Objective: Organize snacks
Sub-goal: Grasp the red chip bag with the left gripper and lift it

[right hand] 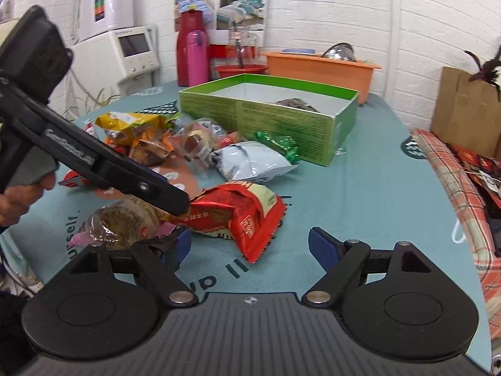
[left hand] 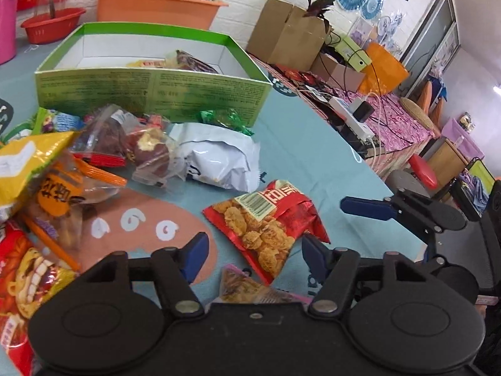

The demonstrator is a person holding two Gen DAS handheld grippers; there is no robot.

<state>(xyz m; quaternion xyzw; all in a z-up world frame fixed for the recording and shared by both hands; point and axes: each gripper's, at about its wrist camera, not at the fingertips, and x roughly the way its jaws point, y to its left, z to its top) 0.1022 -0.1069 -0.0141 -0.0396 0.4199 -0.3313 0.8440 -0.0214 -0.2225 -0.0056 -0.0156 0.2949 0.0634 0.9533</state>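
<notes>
A red snack bag [left hand: 266, 228] lies on the teal tablecloth between both grippers; it also shows in the right wrist view [right hand: 241, 213]. My left gripper [left hand: 255, 255] is open, its fingers on either side of the bag's near end. My right gripper [right hand: 249, 246] is open and empty, just short of the bag. A green cardboard box [left hand: 150, 87] stands behind the pile, open at the top, with a few snacks inside; it also shows in the right wrist view [right hand: 269, 116]. A clear packet of brown snack [right hand: 125, 222] lies by the right gripper's left finger.
A pile of snack bags lies left of the red bag: a white bag [left hand: 219, 159], a yellow bag [left hand: 25, 163], clear wrapped cakes [left hand: 147, 150]. An orange tub [right hand: 319, 69], a red basin [left hand: 53, 23] and pink flasks [right hand: 195, 58] stand behind the box. The table edge runs along the right.
</notes>
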